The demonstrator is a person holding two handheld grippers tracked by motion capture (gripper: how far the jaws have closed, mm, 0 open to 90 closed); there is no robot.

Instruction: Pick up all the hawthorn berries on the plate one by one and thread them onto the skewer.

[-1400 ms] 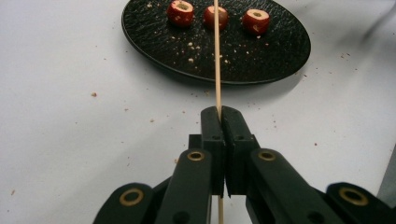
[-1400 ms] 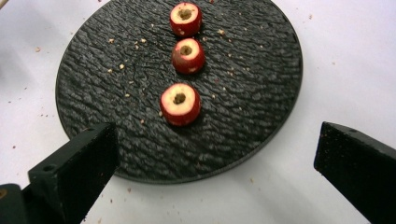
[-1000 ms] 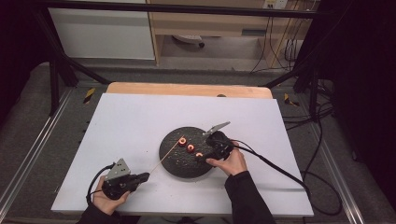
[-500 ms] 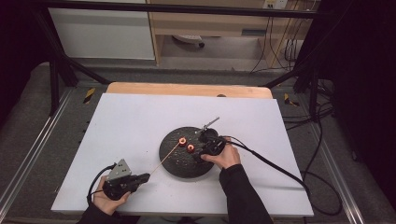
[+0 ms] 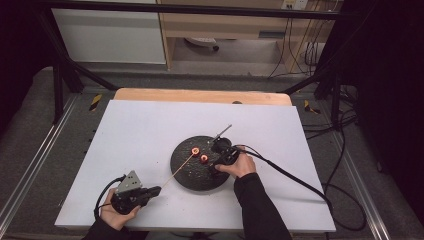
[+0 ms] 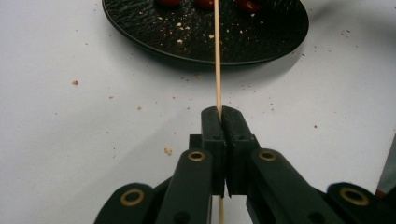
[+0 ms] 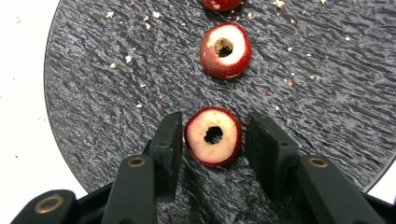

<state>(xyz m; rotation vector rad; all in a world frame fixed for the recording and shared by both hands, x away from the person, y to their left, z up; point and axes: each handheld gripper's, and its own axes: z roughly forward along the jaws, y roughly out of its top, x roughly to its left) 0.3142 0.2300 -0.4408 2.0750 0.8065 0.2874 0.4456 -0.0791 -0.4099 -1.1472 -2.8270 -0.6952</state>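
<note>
A black round plate (image 5: 192, 180) lies mid-table with cored red fruit pieces (image 5: 195, 150) in a row on it. My right gripper (image 5: 213, 167) points down over the plate's right half. In the right gripper view its jaws (image 7: 214, 135) have just been closing around the nearest fruit piece (image 7: 205, 147); a thin gap shows on each side, so they stand open. A second piece (image 7: 225, 50) lies beyond on the plate (image 7: 116, 93). My left gripper (image 5: 159, 189) rests at the front left, shut (image 6: 220, 114) on a thin wooden skewer (image 6: 217, 60) that reaches over the plate (image 6: 261, 42).
Crumbs are scattered on the plate and on the white tabletop (image 5: 140, 130). The right gripper's cable (image 5: 295, 177) trails off the table's right side. A wooden strip (image 5: 200, 95) edges the far side, and metal rails run along both sides.
My right gripper has moved left and down onto the plate, and its jaws have narrowed around the nearest fruit piece. The left gripper and skewer have kept still.
</note>
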